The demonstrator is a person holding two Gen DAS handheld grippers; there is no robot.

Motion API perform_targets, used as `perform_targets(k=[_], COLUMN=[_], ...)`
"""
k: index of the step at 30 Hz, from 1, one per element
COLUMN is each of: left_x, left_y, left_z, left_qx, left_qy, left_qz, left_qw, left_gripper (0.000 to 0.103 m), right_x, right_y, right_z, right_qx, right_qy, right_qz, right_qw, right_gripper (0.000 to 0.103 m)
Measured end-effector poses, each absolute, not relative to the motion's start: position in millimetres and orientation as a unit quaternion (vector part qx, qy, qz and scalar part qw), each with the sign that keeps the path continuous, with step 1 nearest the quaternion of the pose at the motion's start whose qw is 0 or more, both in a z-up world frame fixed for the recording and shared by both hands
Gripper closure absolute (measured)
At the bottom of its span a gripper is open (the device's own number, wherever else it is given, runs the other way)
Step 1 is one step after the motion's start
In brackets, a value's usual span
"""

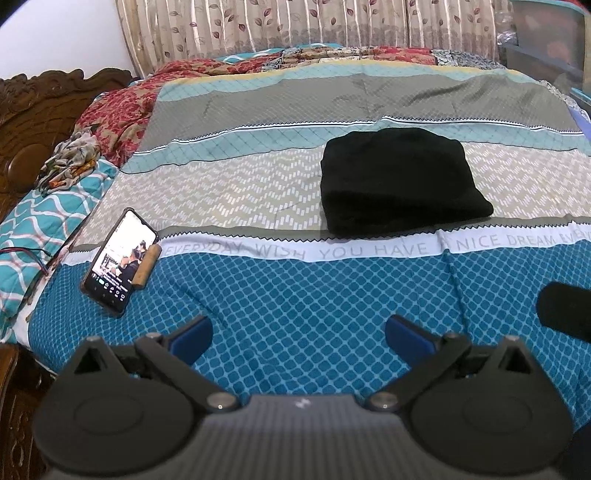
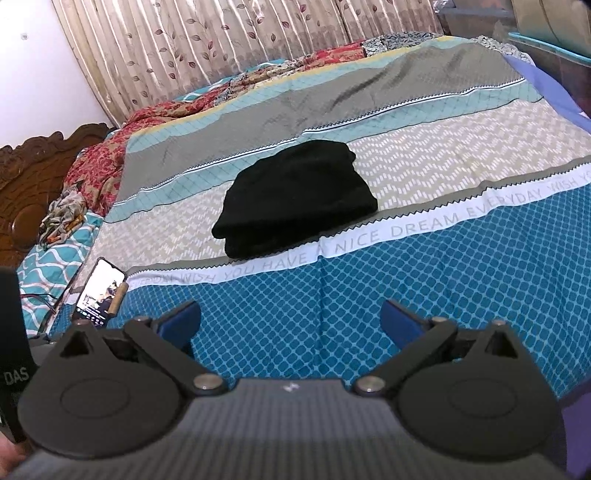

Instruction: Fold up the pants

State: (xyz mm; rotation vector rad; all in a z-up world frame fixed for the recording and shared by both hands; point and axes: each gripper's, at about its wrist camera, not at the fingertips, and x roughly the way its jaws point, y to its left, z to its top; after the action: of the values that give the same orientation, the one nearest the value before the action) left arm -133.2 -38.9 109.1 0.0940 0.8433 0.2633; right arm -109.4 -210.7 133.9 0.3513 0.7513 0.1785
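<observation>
Resting: black pants folded in a compact stack, mid-bed, well apart from both tongs
Tongs: left tongs wide, empty; right tongs wide, empty
Risk: a nudge could spring the top fold loose
Surface: patterned bedspread, soft; phone near left edge
Room: curtain behind

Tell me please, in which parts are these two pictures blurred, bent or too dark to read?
Left wrist view: the fisheye bows the bedspread stripes; the black pants show almost no fold detail; the left gripper body is soft. Right wrist view: the bed tilts and curves, the phone screen is washed out, and the right gripper is blurred.
</observation>
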Motion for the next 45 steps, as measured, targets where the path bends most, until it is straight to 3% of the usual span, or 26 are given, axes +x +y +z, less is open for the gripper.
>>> perform_targets(k=[45], left_x=[-129], left_y=[-41], left_z=[85], left_qx=[0.053], left_qy=[0.453], left_qz=[0.12], left_qw=[0.882], left_gripper=[0.0], right_x=[-107], right_y=[-209], right_z=[125], right_qx=[0.175], right_qy=[0.379], right_qz=[0.084], right_qw=[0.905], right_gripper=[0.0])
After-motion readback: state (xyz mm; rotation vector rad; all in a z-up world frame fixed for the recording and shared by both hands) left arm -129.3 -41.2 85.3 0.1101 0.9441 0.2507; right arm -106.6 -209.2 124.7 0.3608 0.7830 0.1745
